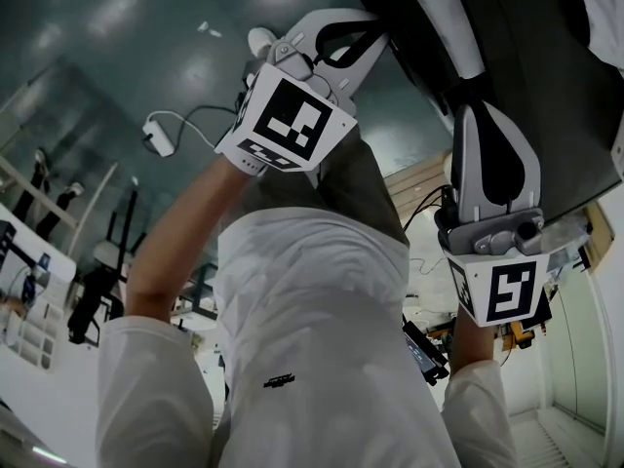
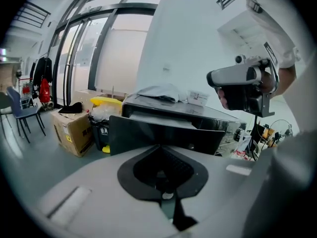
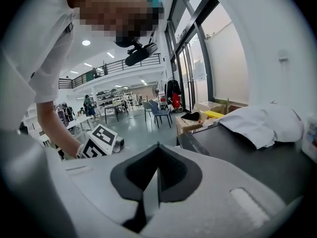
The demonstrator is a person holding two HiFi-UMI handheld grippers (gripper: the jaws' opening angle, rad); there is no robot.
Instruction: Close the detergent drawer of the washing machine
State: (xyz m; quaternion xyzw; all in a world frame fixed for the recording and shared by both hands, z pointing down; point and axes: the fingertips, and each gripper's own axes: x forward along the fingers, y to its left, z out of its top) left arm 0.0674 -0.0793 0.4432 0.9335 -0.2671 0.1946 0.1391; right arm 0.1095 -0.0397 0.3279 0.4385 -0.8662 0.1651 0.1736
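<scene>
So the drawer (image 2: 166, 133) looks like the dark panel sticking out from the front of the washing machine (image 2: 198, 112), though it's hard to be sure. It sits at about 12 o'clock from the left gripper (image 2: 161, 155), and nothing is touching it. A white cloth (image 2: 158, 92) is lying on the machine's top, and a cardboard box (image 2: 72, 130) sits on the floor at 9 o'clock.

Both tongs are pressed together with nothing between them. The right gripper (image 3: 157, 155) is pointed off into the room, with the machine's dark top at its 3 o'clock, so it isn't lined up on anything.

Looks like the approach stage, and the push hasn't started. The person's next move is probably to bring the left gripper forward until its closed tips meet the panel's face, then push it straight into the machine. Pushing near the middle seems wise, since an off-centre shove could jam the drawer crooked.
</scene>
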